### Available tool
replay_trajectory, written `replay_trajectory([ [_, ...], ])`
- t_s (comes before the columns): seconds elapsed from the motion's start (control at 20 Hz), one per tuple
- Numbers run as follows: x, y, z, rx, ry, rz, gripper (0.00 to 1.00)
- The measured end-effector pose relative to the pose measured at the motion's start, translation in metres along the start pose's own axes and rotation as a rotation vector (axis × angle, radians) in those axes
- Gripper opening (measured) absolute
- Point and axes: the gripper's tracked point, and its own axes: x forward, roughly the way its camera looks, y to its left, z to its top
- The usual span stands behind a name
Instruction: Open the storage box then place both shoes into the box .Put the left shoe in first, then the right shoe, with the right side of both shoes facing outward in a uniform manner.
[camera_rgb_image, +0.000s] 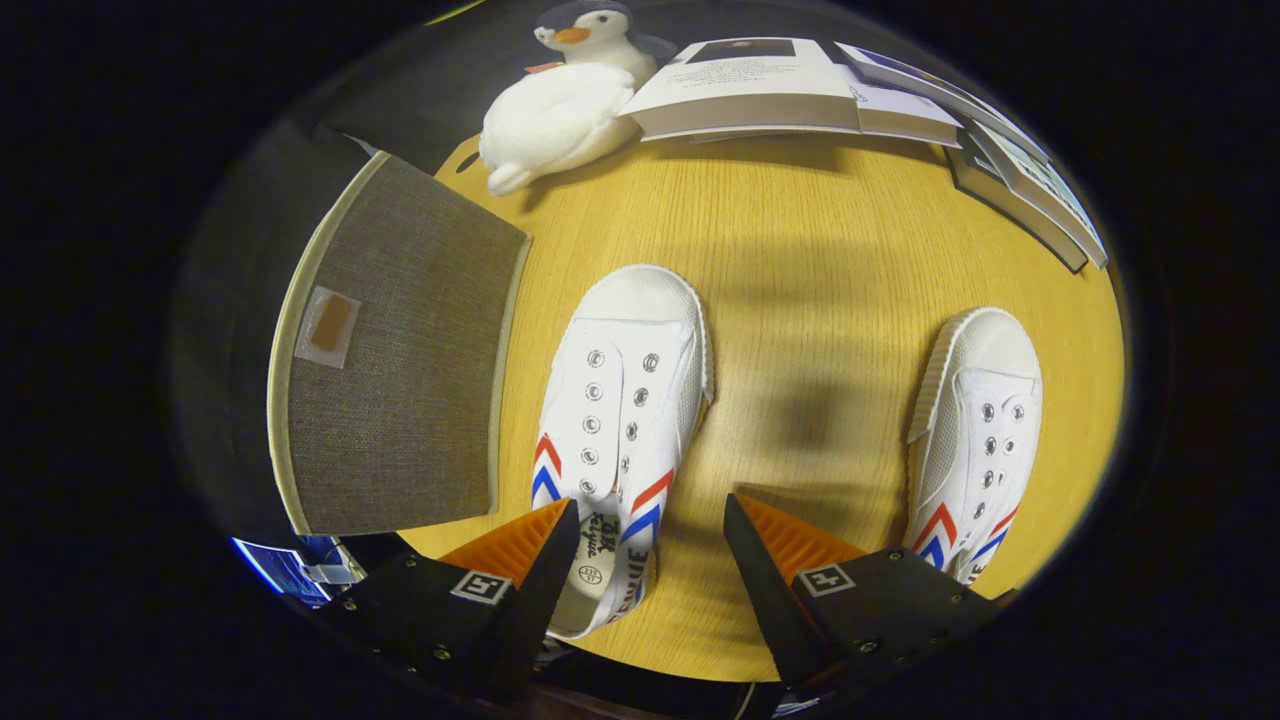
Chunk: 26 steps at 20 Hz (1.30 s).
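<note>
The claw (650, 520) hangs above the table (820, 250) with its fingers spread wide and nothing between the pads. The heel of one white shoe (620, 400) sits just under the left finger, its opening partly between the fingers and its toe pointing away, beyond the tips. The second white shoe (975, 430) lies off to the right of the right finger, well apart from the first, toe also pointing away. To the left of the left finger stands the storage box (400, 350), its grey fabric lid flat and seemingly closed, with a small tab (328, 325) on top.

Judging by the closed lid, the box is probably not yet open, so that comes before either shoe. To do it well, the claw should swing left and find an edge or the tab of the lid, pinch it squarely, and lift until the lid folds back and stays clear.

If the shoe is the step in hand instead, the fingers are badly centred: the heel lies under the left finger rather than midway. Shifting left so the heel collar sits between both pads, then closing on one side wall, should give a firm hold. Which shoe is the left one I cannot tell for sure.

A plush penguin (570, 110) and some books (800, 90) lie far beyond the fingertips, out of the way.
</note>
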Motion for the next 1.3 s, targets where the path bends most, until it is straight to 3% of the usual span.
replay_trajectory([
  [0.15, 0.010, 0.008, 0.000, 0.013, 0.002, 0.037, 0.83],
  [0.2, 0.009, 0.012, 0.003, 0.015, -0.006, 0.056, 0.76],
  [0.3, 0.010, 0.015, 0.003, -0.021, -0.008, 0.054, 0.51],
  [0.35, 0.004, 0.009, 0.004, -0.065, -0.012, 0.025, 0.46],
  [0.45, 0.007, 0.004, 0.003, -0.009, -0.013, 0.025, 0.20],
  [0.55, 0.006, 0.005, -0.001, 0.091, 0.006, 0.046, 0.07],
  [1.3, -0.017, 0.006, 0.017, 0.073, 0.007, 0.039, 0.07],
])
